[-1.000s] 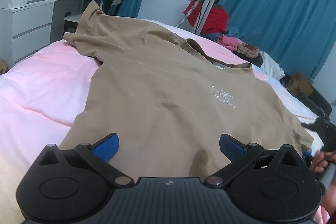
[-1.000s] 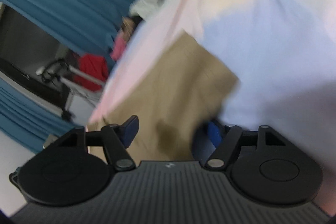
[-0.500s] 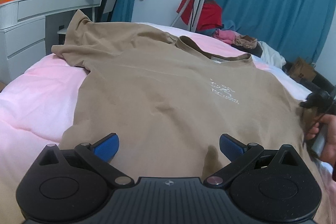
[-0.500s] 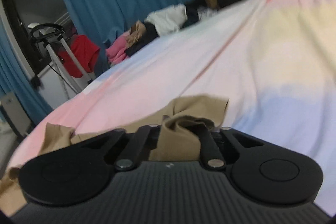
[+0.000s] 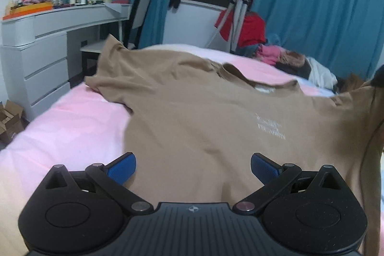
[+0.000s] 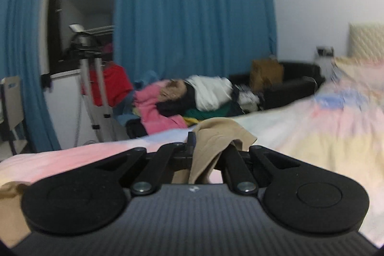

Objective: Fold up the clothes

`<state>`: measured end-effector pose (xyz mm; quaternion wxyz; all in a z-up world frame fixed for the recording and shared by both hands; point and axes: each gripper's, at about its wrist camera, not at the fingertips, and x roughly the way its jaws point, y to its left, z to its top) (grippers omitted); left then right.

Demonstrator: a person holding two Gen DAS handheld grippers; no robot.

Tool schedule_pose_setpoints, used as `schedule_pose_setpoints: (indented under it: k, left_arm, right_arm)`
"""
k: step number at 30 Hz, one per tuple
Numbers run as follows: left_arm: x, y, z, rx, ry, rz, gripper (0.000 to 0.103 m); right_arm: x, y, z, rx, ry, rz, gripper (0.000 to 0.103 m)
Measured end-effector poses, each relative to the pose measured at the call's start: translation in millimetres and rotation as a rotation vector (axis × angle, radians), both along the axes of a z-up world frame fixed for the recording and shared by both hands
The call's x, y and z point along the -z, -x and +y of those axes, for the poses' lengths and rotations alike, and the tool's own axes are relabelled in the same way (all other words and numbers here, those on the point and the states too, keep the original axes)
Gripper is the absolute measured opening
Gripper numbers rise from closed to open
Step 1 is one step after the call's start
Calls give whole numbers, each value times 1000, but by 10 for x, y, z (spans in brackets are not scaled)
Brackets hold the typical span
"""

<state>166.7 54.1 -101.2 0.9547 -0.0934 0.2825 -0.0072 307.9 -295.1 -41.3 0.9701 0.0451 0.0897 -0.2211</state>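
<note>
Now I am lifting the tan T-shirt's right sleeve off the bed, right hand-held gripper newly clamped on it, left hand-held gripper spread apart, starting a fold.

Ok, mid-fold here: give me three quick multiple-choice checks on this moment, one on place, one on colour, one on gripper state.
1. Where does the tan T-shirt lie?
A. on the pink bedspread
B. on the white dresser
C. on the floor

2. What colour are the curtains?
A. red
B. blue
C. white

3. What is the state of the right gripper?
A. open and empty
B. shut on a pink garment
C. shut on the T-shirt's fabric

Answers: 1 A, the shirt is spread across the bedspread. 2 B, blue drapes flank the window. 3 C, tan cloth is bunched between its closed fingers, while the left gripper is open.
</note>
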Motion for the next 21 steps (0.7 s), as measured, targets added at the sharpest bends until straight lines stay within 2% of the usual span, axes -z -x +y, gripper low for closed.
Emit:
schedule_pose_setpoints:
  k: [3, 8, 13, 14, 16, 18, 21]
  left_arm:
    - [-93, 20, 173, -36, 23, -22, 103]
    - [-160, -7, 466, -86, 49, -29, 103]
    - [-103, -38, 595, -111, 77, -17, 103]
    - [-81, -49, 592, -108, 81, -11, 103]
    - [-37, -74, 565, -101, 82, -3, 103]
    - [-13, -99, 524, -90, 67, 1, 103]
    - [7, -128, 467, -75, 63, 5, 103]
  right_arm:
    - [4, -95, 559, -77, 69, 13, 5]
    - [405, -397, 1007, -189, 69, 156, 5]
    - [815, -702, 1440, -300, 65, 302, 8]
    - [897, -763, 1527, -322, 65, 332, 12]
    - [974, -801, 1616, -361, 52, 356, 54]
    - [936, -726, 1595, -393, 24, 334, 70]
    - [777, -530, 1526, -438, -23, 305, 70]
